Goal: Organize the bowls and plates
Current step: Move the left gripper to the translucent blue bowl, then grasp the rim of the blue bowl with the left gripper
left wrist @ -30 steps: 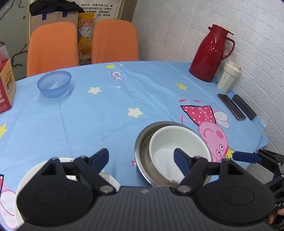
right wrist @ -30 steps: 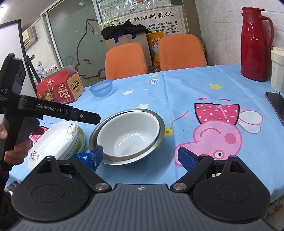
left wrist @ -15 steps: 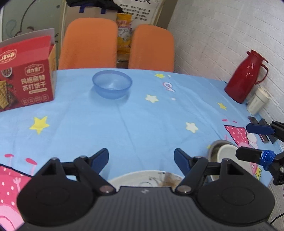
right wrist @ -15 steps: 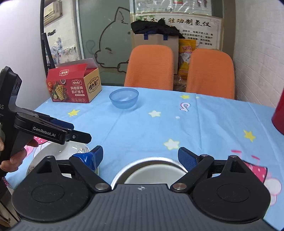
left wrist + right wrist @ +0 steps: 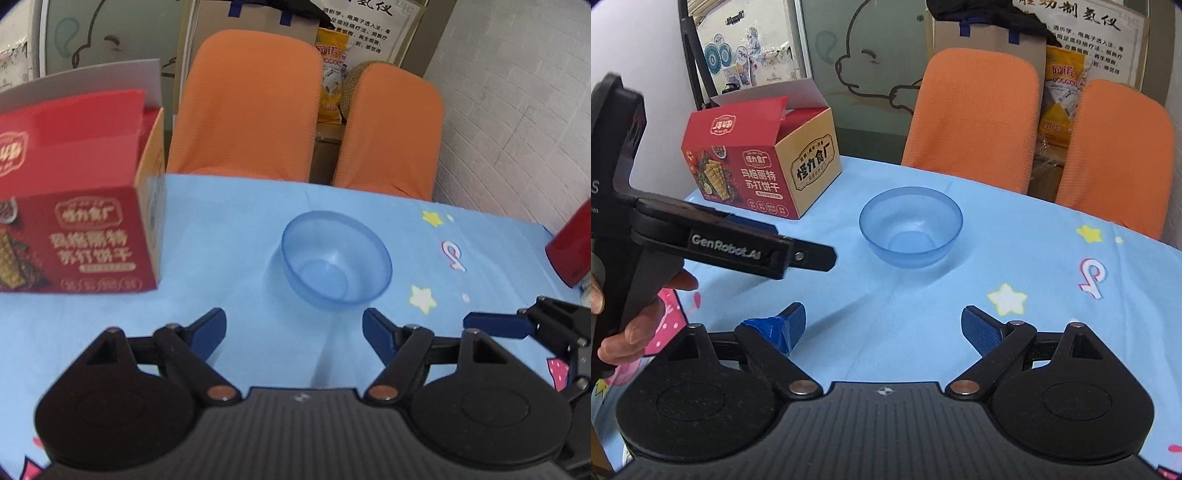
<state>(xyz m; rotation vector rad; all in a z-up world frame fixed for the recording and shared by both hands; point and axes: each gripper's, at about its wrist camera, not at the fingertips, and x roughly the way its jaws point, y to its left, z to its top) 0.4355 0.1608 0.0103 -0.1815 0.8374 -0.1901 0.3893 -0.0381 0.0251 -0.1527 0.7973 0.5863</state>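
Note:
A translucent blue bowl stands upright and empty on the blue tablecloth, straight ahead of both grippers; it also shows in the right wrist view. My left gripper is open and empty, its fingertips just short of the bowl. My right gripper is open and empty, farther back from the bowl. The left gripper's body shows at the left of the right wrist view, and one right finger shows at the right of the left wrist view. The plates and the metal bowl are out of view.
A red cracker box with its flap open stands left of the bowl; it also shows in the right wrist view. Two orange chairs stand behind the table's far edge. A red flask is at the right edge.
Both grippers have moved forward and turned left, away from the plates and nested bowls, toward the blue bowl. The bowl now looms much nearer. Both stay open.

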